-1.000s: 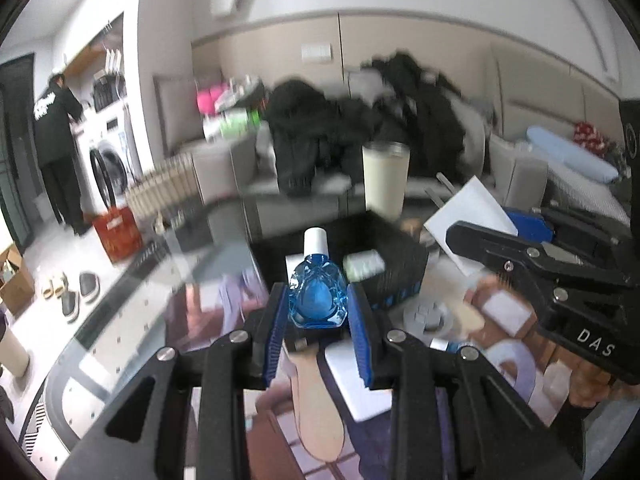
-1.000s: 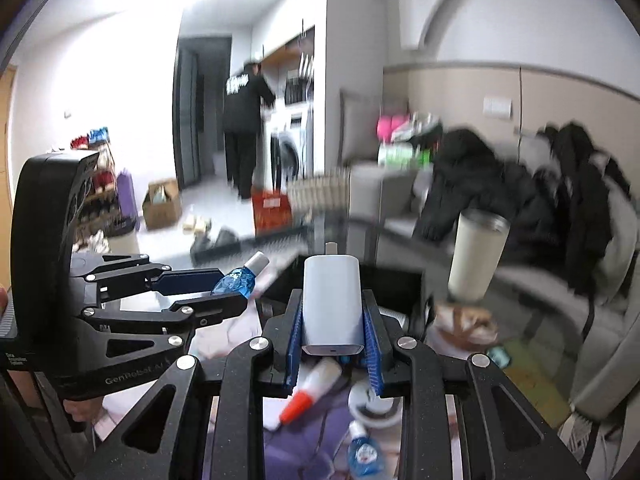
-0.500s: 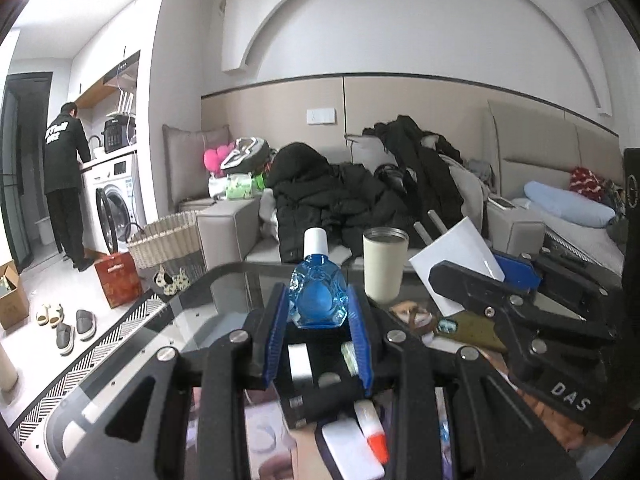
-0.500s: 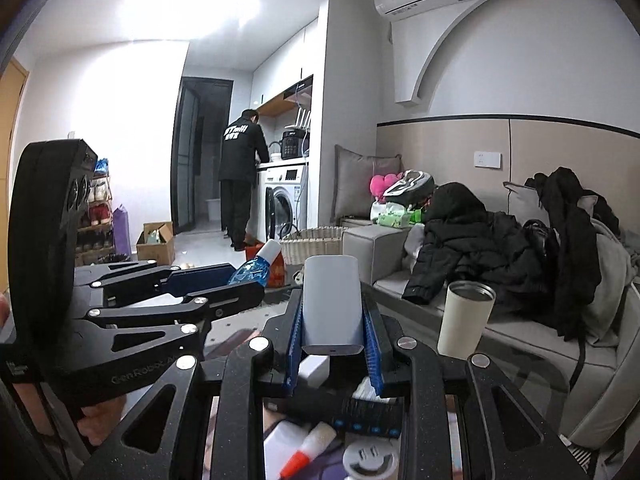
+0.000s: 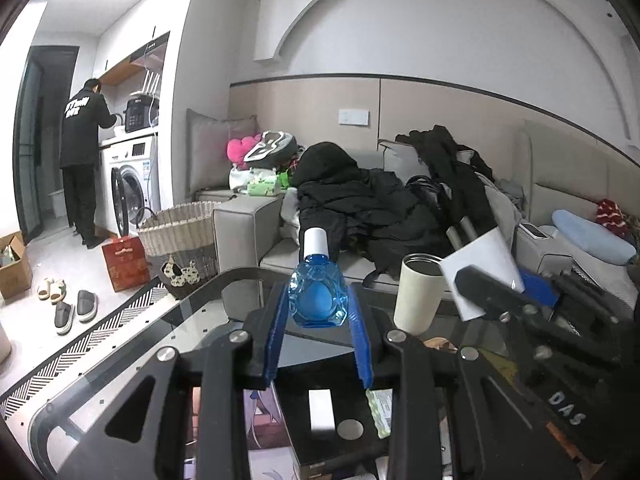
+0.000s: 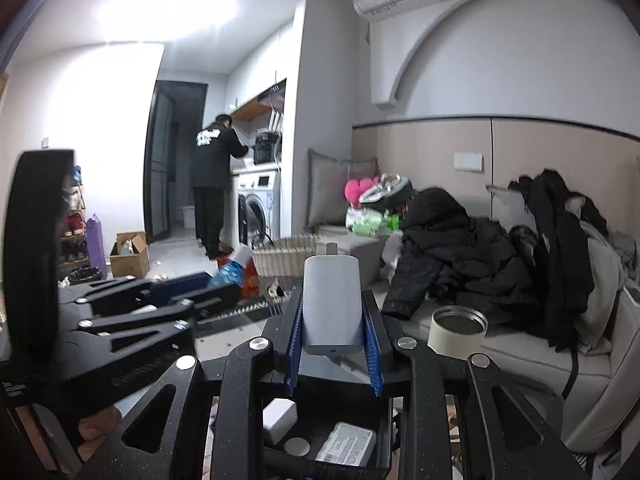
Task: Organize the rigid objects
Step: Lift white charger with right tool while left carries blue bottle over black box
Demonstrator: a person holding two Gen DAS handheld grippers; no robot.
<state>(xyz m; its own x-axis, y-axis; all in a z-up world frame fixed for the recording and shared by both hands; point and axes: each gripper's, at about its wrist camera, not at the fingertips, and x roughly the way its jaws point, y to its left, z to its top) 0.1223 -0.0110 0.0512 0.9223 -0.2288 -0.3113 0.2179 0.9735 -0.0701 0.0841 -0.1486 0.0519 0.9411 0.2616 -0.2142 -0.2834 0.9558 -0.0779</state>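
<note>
My left hand-held gripper [image 5: 319, 332] is squeezed tight on a small blue bottle [image 5: 318, 294] with a white cap. The bottle stands upright between the blue pads [image 5: 276, 336], up in the air above the tabletop [image 5: 140, 344].

My right hand-held gripper [image 6: 333, 340] is squeezed tight on a pale grey charger [image 6: 331, 304] — it stands upright between the pads too, with a little plug sticking out of its top.

The two grippers sit side by side, and each one shows up at the edge of the other's view.

Right under them is a black box [image 6: 384, 424] on the glass tabletop. Inside it I see a white block [image 6: 279, 426], a round silver coin [image 6: 297, 447] and a flat packet with a label [image 6: 347, 446].

A bit farther out stands a cream cup [image 5: 418, 294] on the tabletop. Past that is a grey sofa [image 5: 248, 224] piled with black coats [image 5: 360, 204]. A woven basket [image 5: 180, 236] sits on the floor beside the sofa. Far off, a person in dark clothes [image 5: 82, 160] stands at a washing machine [image 5: 132, 184].
</note>
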